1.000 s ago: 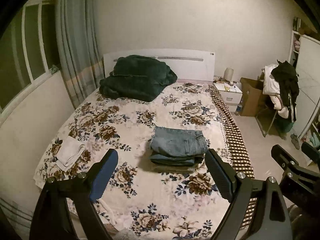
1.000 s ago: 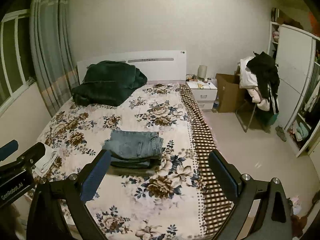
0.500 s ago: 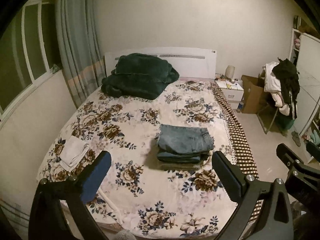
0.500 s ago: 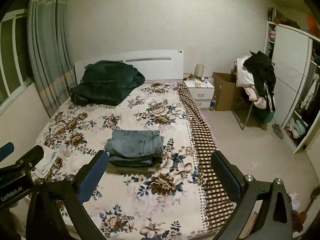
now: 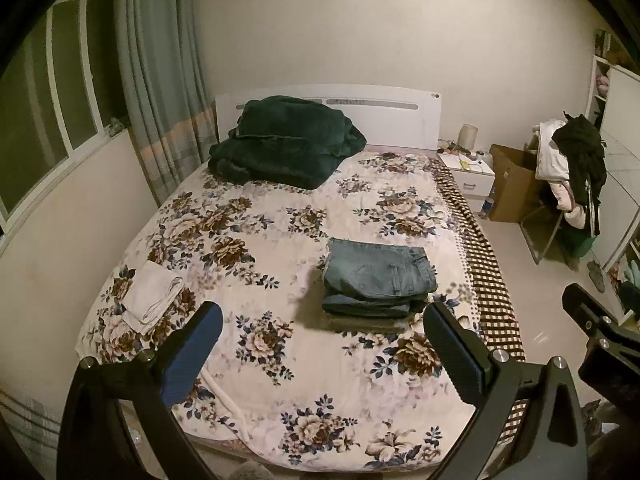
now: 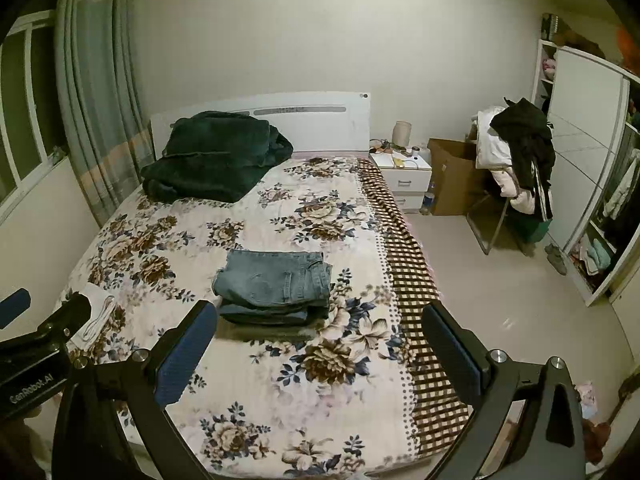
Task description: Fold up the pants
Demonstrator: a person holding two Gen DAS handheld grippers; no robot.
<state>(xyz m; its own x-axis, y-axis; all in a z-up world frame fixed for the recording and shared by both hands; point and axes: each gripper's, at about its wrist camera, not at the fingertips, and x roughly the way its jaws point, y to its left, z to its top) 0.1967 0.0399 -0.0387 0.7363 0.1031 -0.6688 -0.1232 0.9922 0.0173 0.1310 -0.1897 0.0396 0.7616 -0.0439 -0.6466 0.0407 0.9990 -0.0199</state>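
A stack of folded blue jeans (image 5: 376,280) lies on the floral bedspread (image 5: 280,360), right of the bed's middle; it also shows in the right wrist view (image 6: 276,288). My left gripper (image 5: 322,320) is open and empty, held back from the bed's foot, well short of the stack. My right gripper (image 6: 320,320) is open and empty, also back from the bed. The right gripper's body shows at the right edge of the left wrist view (image 5: 600,340).
A folded white cloth (image 5: 150,296) lies near the bed's left edge. A dark green blanket (image 5: 284,144) is piled at the headboard. A nightstand (image 6: 404,176), cardboard box (image 6: 452,176), clothes-laden chair (image 6: 516,160) and wardrobe (image 6: 592,168) stand to the right, past bare floor.
Both grippers have pulled back and up from the bed, so more of the bed's foot shows. The jeans stack has not moved.
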